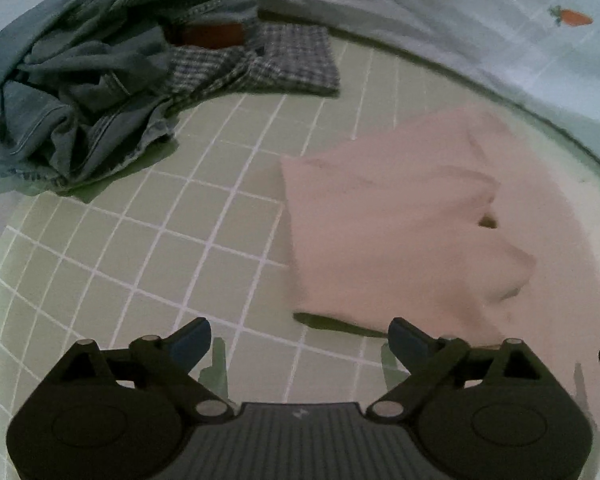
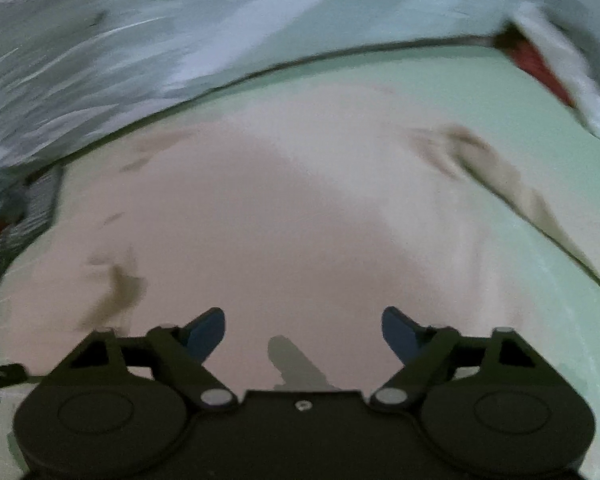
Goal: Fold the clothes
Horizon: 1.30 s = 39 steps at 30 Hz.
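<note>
A pale pink garment (image 1: 411,216) lies partly folded on the green grid sheet (image 1: 204,216), right of centre in the left wrist view. My left gripper (image 1: 300,338) hovers open just in front of its near left corner, with nothing between the fingers. In the right wrist view the same pink garment (image 2: 284,216) fills the middle, creased at both sides. My right gripper (image 2: 303,330) is open above the garment, with nothing in it. The right wrist view is motion-blurred.
A heap of crumpled denim clothes (image 1: 88,72) sits at the back left, with a checked garment (image 1: 268,60) beside it. A pale blanket with carrot prints (image 1: 499,28) runs along the back. The same blanket (image 2: 180,40) borders the pink garment.
</note>
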### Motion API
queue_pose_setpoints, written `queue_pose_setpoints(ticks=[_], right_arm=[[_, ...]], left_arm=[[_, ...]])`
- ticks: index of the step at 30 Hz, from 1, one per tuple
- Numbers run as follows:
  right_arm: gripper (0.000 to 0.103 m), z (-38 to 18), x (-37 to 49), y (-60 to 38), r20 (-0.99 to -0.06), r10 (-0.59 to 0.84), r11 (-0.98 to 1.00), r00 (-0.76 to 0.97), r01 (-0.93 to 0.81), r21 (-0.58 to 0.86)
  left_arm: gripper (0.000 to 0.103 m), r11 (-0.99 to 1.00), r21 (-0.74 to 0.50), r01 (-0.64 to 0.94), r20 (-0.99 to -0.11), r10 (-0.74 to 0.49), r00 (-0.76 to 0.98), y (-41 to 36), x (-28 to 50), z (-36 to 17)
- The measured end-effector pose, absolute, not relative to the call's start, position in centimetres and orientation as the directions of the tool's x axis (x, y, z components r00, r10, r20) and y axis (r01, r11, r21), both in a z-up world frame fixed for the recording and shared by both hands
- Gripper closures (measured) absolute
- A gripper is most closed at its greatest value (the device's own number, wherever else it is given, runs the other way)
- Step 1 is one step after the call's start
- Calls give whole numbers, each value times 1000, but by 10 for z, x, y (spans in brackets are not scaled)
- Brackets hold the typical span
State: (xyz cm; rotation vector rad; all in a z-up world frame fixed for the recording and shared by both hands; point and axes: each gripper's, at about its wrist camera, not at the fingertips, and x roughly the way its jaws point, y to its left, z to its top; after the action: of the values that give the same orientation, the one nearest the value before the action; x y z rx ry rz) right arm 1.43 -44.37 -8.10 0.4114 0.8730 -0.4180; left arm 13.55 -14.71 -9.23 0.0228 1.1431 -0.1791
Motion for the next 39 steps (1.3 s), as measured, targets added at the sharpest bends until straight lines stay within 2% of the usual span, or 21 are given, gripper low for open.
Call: queue_pose_setpoints(ticks=[10,14,21,25,27,29,31,39], right_arm=[[37,-85,64,-394,-793,-42,905,608,360,228],[37,-88,78,-381,-790,-8,917,613,320,239],[37,-92,98,-360,-786,43,940,617,242,241],[49,-95,104,-352,-786,73,949,614,199,243],[62,-96,105,-349,-781,85,954,619,176,244],[83,-96,106,-345,-773,102,957,626,150,248],[95,-95,104,-343,-763,116,960,636,126,250],[98,-75,88,-347,-720,84,971,688,105,214]], left_arm=[[7,984,11,179,-923,-59,381,-163,153,-107],[0,983,23,183,-927,-47,371,-167,157,-111],[0,982,16,190,-934,-53,354,-167,164,-113],[0,981,12,193,-933,-58,354,-167,165,-114],[0,981,10,195,-933,-61,354,-167,165,-114],[0,980,9,198,-933,-63,355,-167,165,-114],[0,979,8,203,-932,-66,356,-167,167,-113],[0,974,-10,227,-919,-98,382,-170,169,-103]])
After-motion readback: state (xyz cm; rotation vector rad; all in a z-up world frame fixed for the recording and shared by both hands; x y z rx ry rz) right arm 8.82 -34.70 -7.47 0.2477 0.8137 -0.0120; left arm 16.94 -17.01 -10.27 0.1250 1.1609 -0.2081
